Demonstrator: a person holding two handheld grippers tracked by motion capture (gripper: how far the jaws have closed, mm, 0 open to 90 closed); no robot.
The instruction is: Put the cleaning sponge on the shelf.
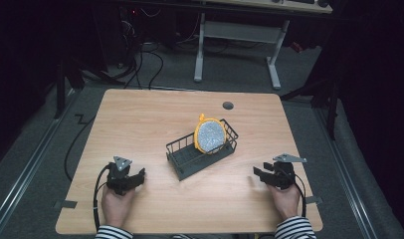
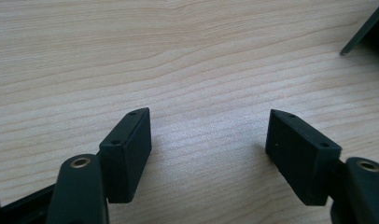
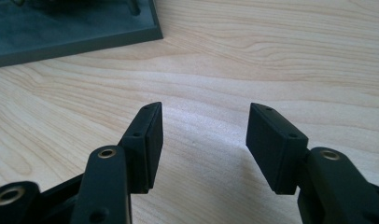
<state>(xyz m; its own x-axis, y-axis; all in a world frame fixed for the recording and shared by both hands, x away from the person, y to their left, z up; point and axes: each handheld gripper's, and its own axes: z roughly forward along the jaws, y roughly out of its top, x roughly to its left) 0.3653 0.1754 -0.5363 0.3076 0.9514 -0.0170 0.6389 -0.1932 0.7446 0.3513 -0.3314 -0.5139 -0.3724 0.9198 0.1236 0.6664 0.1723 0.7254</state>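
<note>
A dark wire dish rack (image 1: 202,151) stands near the middle of the wooden table (image 1: 140,124). In it a round plate (image 1: 210,136) with a yellow rim and a speckled grey face stands on edge. My left gripper (image 1: 139,175) rests low over the table's front left, open, with bare wood between its jaws (image 2: 208,133). At the front right my right gripper (image 1: 255,173) is also open with nothing between its pads (image 3: 205,125). Its jaws point toward the rack, whose dark base (image 3: 75,28) shows at the upper left of the right gripper view.
A small round cable hole (image 1: 228,105) sits near the table's far edge. A corner of the rack (image 2: 365,30) shows at the upper right of the left gripper view. Behind the table stand a desk frame (image 1: 237,40) and loose cables on the floor.
</note>
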